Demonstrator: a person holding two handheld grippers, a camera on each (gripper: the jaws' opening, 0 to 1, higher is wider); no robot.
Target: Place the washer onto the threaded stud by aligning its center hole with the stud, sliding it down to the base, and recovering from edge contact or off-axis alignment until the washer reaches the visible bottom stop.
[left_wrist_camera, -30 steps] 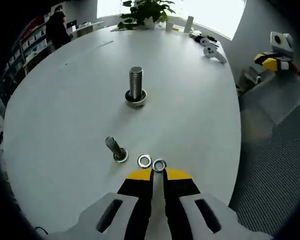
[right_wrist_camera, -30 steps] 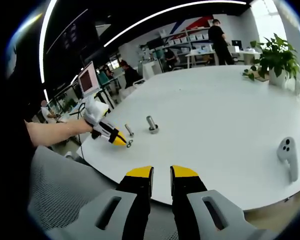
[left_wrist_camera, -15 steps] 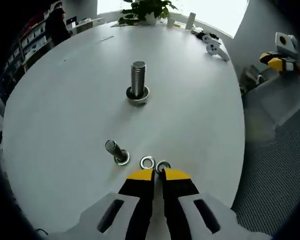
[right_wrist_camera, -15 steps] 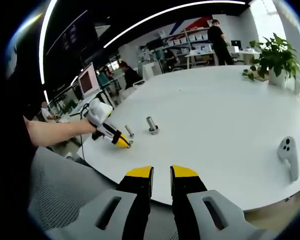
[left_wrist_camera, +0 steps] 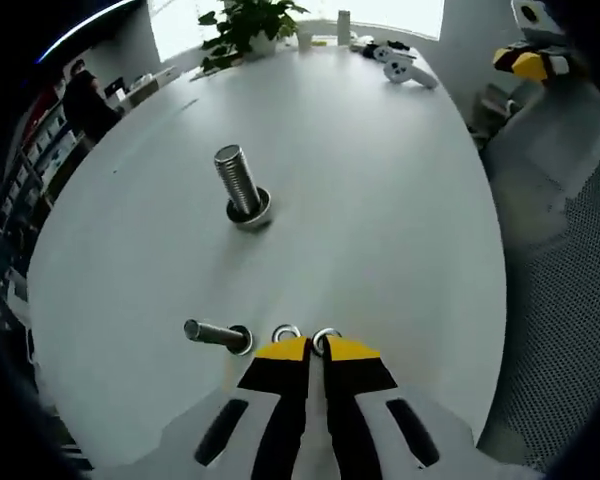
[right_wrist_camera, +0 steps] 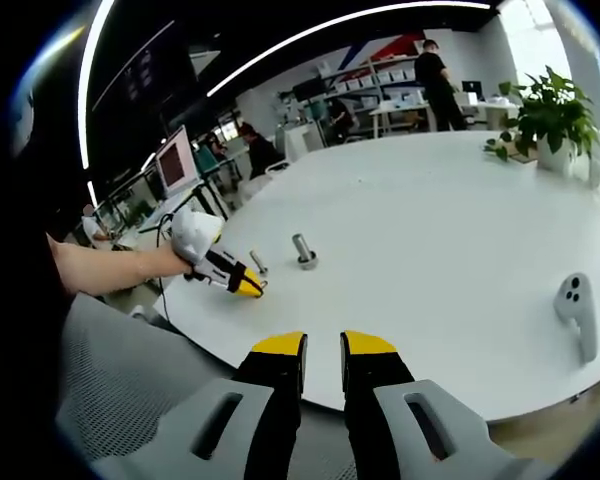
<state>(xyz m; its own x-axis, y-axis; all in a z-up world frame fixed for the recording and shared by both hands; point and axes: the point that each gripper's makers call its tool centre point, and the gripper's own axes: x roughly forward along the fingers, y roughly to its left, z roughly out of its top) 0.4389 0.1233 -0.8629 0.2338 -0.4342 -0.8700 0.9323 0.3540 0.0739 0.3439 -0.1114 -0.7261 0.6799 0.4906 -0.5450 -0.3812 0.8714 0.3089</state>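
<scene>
The large threaded stud [left_wrist_camera: 238, 181] stands upright on its base on the white table [left_wrist_camera: 380, 220]. Two washers lie near the table's front edge. My left gripper [left_wrist_camera: 317, 349] is shut, its tips on the near rim of the right washer [left_wrist_camera: 326, 335]. The other washer [left_wrist_camera: 286, 331] lies just to its left, beside a small bolt [left_wrist_camera: 215, 334]. In the right gripper view a hand holds the left gripper [right_wrist_camera: 250, 287] low on the table, near the stud [right_wrist_camera: 302, 248]. My right gripper [right_wrist_camera: 322, 350] is open and empty, held off the table's edge.
White controllers [left_wrist_camera: 400, 66] and a potted plant [left_wrist_camera: 245, 25] sit at the table's far end. Another controller [right_wrist_camera: 577, 305] lies near the table's right edge. A grey mesh chair [right_wrist_camera: 120, 370] is below the left arm. People stand by shelves [right_wrist_camera: 435, 72] in the background.
The left gripper has rolled and tilted with its tips kept at the washers, so the stud and small bolt look slanted in its view. The right gripper has not moved.
</scene>
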